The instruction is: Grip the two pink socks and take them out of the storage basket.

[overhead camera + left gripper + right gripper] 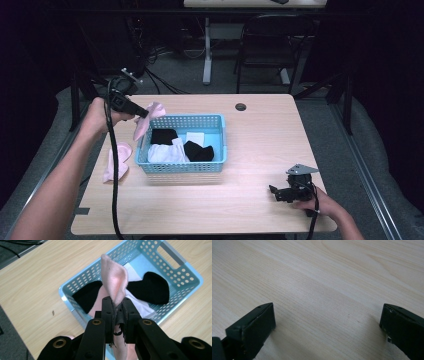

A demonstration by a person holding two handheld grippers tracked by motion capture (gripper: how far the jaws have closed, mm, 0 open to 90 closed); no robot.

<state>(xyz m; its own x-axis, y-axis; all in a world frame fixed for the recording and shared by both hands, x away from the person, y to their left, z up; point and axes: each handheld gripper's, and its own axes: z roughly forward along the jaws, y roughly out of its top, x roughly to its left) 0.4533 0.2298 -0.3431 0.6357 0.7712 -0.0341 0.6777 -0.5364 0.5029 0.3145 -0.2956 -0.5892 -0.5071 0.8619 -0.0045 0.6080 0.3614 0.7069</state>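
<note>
The pink sock (146, 120) hangs from the left tongs (145, 113) above the near-left corner of the blue basket (220, 145), with its long axis running mostly up and down: in the high view one end sticks up beside the tong tips and the rest droops down along the outside of the basket's left wall. In the left gripper view the pink sock (113, 282) rises out from between the left tongs (117, 305) as a folded flap pointing away from the camera, over the basket (190, 277), while more of its fabric trails back under the jaws toward the hand. The jaws stand pinched tight on the cloth, with the sock squeezed in the narrow slot between them. Inside the basket lie a black sock (199, 151), another black sock (163, 135) and a white sock (167, 153). A second pink sock (118, 161) lies flat on the bench (260, 130) just left of the basket, apart from the held one. The right tongs (273, 190) rest low over the near-right part of the bench, well apart from the basket, and in the right gripper view their jaws stand wide apart with bare bench (319, 290) between them and nothing gripped
</note>
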